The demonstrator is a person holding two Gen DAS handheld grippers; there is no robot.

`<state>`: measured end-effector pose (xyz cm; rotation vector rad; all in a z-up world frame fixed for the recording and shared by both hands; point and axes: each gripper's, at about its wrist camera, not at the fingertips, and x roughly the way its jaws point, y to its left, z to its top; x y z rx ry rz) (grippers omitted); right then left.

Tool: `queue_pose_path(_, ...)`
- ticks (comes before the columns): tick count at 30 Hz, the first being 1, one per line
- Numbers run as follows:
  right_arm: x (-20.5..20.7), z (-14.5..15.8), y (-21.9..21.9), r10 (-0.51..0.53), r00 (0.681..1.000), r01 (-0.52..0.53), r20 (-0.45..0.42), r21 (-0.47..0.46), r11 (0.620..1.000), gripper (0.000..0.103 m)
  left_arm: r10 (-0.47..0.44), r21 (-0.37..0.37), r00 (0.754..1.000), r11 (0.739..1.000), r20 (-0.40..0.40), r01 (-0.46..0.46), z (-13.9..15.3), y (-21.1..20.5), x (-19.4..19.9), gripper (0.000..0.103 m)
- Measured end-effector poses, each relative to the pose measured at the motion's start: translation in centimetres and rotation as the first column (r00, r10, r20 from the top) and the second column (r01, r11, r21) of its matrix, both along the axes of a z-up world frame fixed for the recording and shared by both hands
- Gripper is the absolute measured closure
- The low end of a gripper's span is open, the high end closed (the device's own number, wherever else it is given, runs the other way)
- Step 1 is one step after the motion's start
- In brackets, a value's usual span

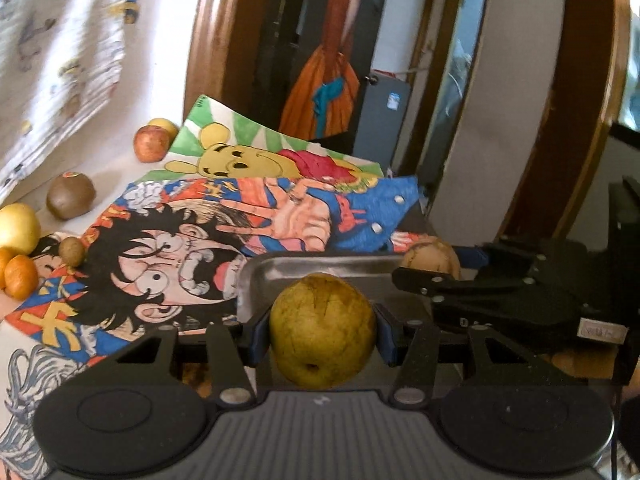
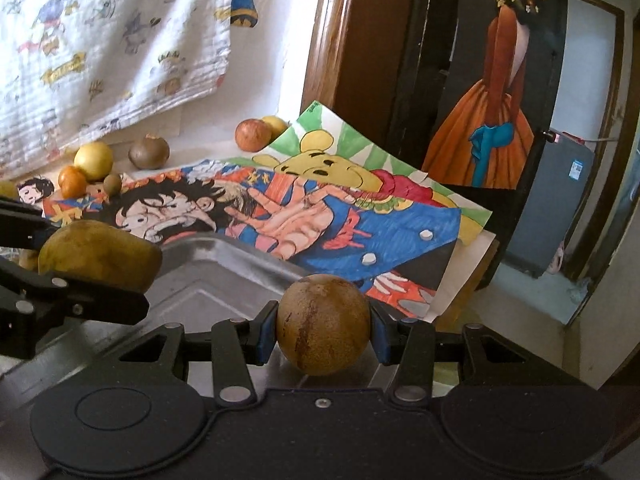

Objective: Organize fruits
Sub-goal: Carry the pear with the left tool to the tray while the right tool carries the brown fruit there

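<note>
The left gripper (image 1: 322,334) clamps a yellow-green pear (image 1: 322,330) at the metal tray's (image 2: 224,264) near edge; the right gripper (image 2: 322,326) clamps a brown round fruit (image 2: 322,324) over the tray's right edge.

Tray (image 2: 224,264) before drawings (image 2: 320,208); loose fruits (image 2: 94,160) behind drawings

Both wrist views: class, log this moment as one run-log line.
left gripper: shut on yellow-green pear | right gripper: shut on round brown fruit | both over metal tray
</note>
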<state>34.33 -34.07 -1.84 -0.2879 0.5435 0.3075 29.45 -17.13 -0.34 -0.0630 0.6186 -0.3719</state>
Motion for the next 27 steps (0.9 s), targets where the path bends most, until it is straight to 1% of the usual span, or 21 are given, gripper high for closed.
queue_pose_path(4,0.2,-0.2,-0.2,-0.004,1.000,0.004,-0.006,-0.005,1.000,0.055,-0.020,0.073,1.000,0.997,0.022,0.018,-0.3,-0.9,-0.4,0.047)
queue_pose_path(7,0.2,-0.5,-0.3,-0.005,1.000,0.005,-0.016,-0.006,1.000,0.055,-0.035,0.097,0.999,0.995,0.024,0.033,-0.3,-1.2,-0.4,0.047)
queue_pose_path(9,0.3,-0.6,-0.4,-0.003,1.000,0.003,-0.018,-0.003,1.000,0.054,-0.048,0.125,0.998,0.991,0.027,0.045,-0.5,-1.5,-0.5,0.047)
queue_pose_path(13,0.3,-0.7,-0.5,-0.004,1.000,0.004,-0.022,0.004,1.000,0.054,-0.078,0.221,0.996,0.973,0.039,0.068,-1.0,-2.3,-0.6,0.047)
queue_pose_path(15,0.2,-0.7,-0.6,-0.004,1.000,0.005,-0.023,0.006,1.000,0.054,-0.087,0.255,0.995,0.964,0.043,0.074,-1.2,-2.7,-0.7,0.047)
queue_pose_path(21,0.0,-0.2,-0.8,-0.009,1.000,0.009,-0.011,0.023,1.000,0.053,-0.110,0.317,0.993,0.944,0.044,0.091,-1.6,-3.2,-0.8,0.047)
queue_pose_path(23,-0.2,0.1,-1.1,-0.008,1.000,0.008,-0.009,0.036,0.999,0.052,-0.111,0.318,0.993,0.944,0.047,0.090,-1.6,-3.2,-0.9,0.046)
queue_pose_path(25,-0.5,0.7,-1.1,-0.009,1.000,0.009,0.005,0.040,0.999,0.051,-0.105,0.285,0.994,0.955,0.044,0.088,-1.4,-2.8,-0.9,0.043)
queue_pose_path(27,-1.1,1.5,-1.3,-0.010,1.000,0.009,0.023,0.051,0.999,0.048,-0.102,0.250,0.994,0.964,0.033,0.090,-1.1,-2.4,-0.8,0.039)
